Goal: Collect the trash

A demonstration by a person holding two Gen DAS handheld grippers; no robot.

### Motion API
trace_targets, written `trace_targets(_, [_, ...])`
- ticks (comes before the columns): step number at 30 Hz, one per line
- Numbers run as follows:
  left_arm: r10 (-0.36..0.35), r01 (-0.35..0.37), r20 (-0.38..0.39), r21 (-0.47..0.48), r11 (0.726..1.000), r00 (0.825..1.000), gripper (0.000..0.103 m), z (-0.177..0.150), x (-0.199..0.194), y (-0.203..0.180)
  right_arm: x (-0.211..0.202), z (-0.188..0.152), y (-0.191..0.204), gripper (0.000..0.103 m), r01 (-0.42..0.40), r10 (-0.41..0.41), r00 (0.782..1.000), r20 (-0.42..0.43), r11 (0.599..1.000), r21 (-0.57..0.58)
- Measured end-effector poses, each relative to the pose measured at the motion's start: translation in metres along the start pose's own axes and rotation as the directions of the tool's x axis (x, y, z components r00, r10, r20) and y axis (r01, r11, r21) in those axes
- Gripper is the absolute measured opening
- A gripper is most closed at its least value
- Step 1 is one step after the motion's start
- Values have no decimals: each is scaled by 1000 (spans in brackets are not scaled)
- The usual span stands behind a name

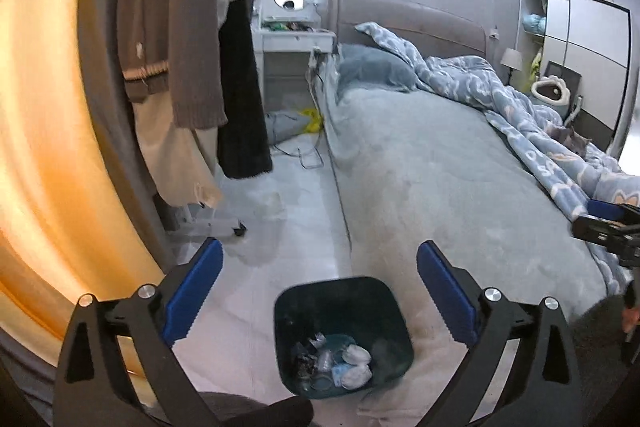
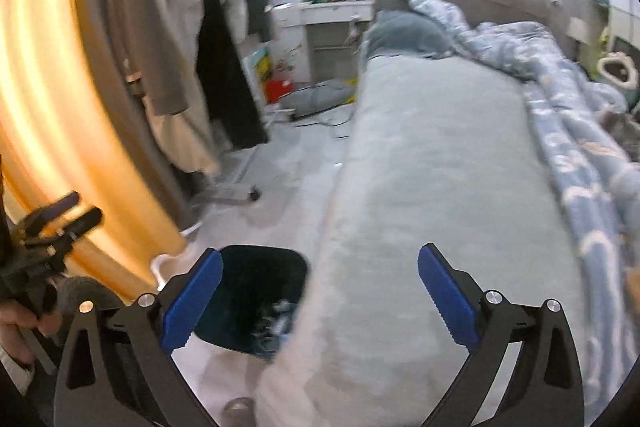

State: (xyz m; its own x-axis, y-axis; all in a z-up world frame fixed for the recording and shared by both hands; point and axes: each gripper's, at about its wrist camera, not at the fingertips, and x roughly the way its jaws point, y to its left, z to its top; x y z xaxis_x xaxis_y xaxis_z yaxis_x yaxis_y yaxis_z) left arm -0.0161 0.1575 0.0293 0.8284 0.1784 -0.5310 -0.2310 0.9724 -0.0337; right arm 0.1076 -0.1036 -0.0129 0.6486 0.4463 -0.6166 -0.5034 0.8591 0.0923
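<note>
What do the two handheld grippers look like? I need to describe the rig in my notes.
Both match: the left gripper and right gripper have black angular frames, silver round bolts and blue ribbed pads with serrated edges. A grey fuzzy sleeve shows at the left hand.

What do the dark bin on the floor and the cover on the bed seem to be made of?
Bin: probably moulded plastic, dark teal, with smooth thin walls and rounded corners. Bed cover: seemingly soft plush or fleece fabric, pale grey-blue, with a matte, fuzzy surface.

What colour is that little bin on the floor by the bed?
Dark teal green bin, clearest in the left wrist view.
</note>
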Motion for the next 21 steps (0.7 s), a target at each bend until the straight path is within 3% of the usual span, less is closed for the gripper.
trace_targets(4, [48,-49,43,15,999,998,100,9,-6,-8,-19,-4,-29,100,37,-37,999,22,999,-6])
trace_targets(9, [14,-15,21,49,999,1000,100,14,0,-27,-48,-14,-60,100,181,-177,979,100,983,-30])
trace_targets(15, [12,-9,-49,68,998,999,100,0,22,-44,-46,-30,-106,100,127,-132,990,47,988,89])
trace_targets(21, [13,-8,-83,70,998,996,100,-5,33,-54,-42,-36,-116,100,108,-109,994,9,990,92])
